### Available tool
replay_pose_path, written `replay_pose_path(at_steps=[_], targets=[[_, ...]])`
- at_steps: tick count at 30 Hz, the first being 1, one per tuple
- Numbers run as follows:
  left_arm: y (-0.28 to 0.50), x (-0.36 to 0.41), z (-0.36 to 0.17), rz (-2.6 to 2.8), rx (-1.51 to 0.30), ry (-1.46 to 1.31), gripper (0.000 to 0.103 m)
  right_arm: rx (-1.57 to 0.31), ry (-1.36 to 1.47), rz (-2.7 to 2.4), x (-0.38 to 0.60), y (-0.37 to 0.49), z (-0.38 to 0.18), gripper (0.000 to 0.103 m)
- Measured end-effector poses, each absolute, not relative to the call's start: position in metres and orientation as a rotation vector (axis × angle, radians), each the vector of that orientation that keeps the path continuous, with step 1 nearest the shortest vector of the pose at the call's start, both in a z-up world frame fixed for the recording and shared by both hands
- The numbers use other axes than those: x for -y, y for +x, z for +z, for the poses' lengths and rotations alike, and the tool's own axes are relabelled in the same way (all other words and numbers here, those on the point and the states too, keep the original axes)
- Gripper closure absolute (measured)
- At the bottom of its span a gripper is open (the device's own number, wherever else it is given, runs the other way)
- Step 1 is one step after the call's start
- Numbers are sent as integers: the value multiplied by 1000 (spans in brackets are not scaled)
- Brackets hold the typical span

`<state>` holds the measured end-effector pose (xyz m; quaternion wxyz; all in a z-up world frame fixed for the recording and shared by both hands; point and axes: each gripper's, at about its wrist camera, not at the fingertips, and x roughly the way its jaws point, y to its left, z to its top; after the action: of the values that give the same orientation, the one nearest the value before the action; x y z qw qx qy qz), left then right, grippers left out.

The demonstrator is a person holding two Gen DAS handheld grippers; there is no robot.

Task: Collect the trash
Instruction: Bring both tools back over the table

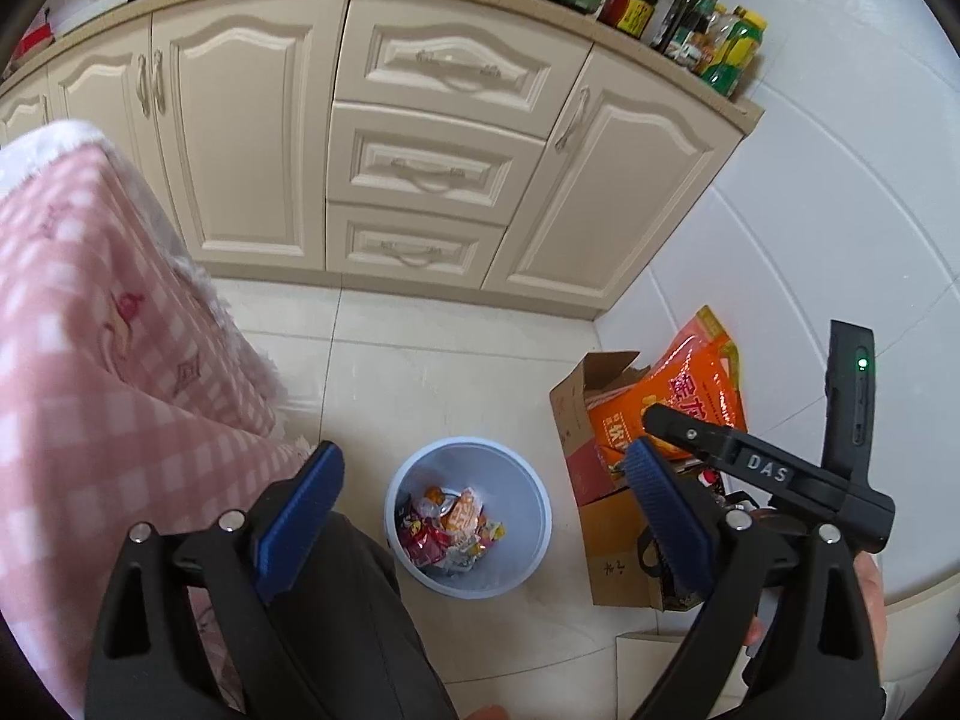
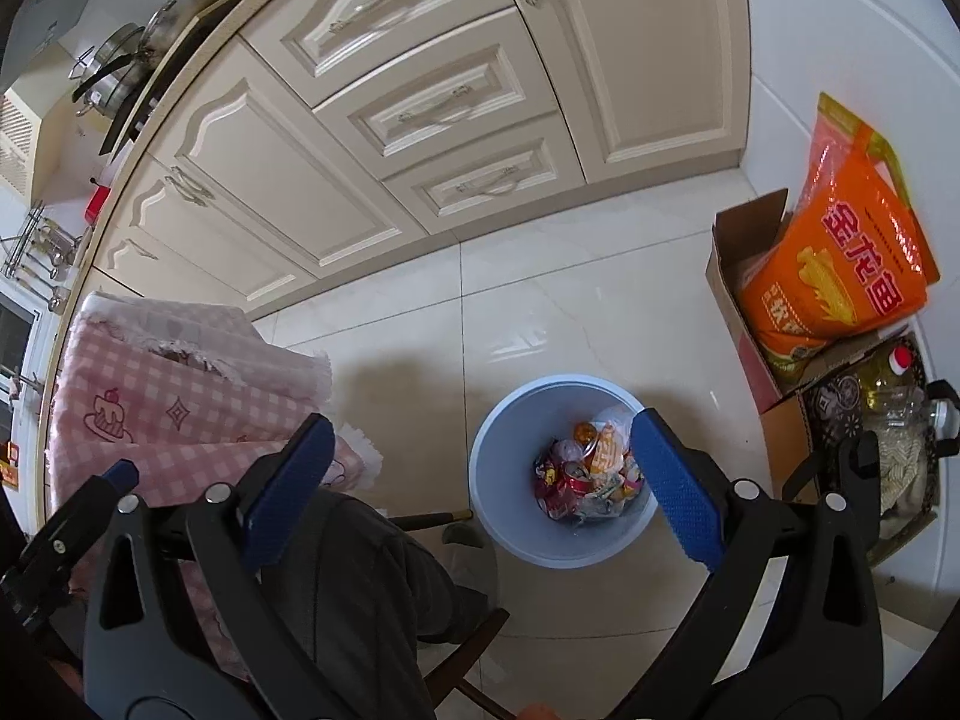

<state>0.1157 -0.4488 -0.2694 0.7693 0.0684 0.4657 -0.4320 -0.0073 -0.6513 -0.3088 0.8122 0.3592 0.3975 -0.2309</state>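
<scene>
A pale blue trash bin (image 1: 528, 516) stands on the tiled floor and holds several crumpled wrappers (image 1: 450, 531) and a red can. It also shows in the right wrist view (image 2: 501, 516), with the trash (image 2: 591, 471) inside. My left gripper (image 1: 474, 498) is open and empty, high above the bin. My right gripper (image 2: 480, 468) is open and empty, also above the bin. The right gripper's body (image 1: 774, 474) shows at the right of the left wrist view.
A table under a pink checked cloth (image 1: 102, 348) stands at the left. Cream cabinets (image 1: 420, 162) line the far side. A cardboard box (image 2: 756, 324) with an orange bag (image 2: 840, 276) stands right of the bin. A dark trouser leg (image 2: 360, 588) is below the grippers.
</scene>
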Motion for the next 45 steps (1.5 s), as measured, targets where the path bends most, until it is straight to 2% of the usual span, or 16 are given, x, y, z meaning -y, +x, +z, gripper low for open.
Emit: replay_pose_path(at_steps=[8,14,27,45], targets=[[114,430,-237,-930,-955,122,10,-827,728,-477,636,0,-280,6],[120,400,-199,-932,-883,95,10,-779,646,-426,609,19,-236,6],[169,289,-122,-765,-695,58,10,-686,445,-227,512,99,-141,6],[220,143,-60,-482,-444,98,7,-608,219,3,365,198,-68,6]])
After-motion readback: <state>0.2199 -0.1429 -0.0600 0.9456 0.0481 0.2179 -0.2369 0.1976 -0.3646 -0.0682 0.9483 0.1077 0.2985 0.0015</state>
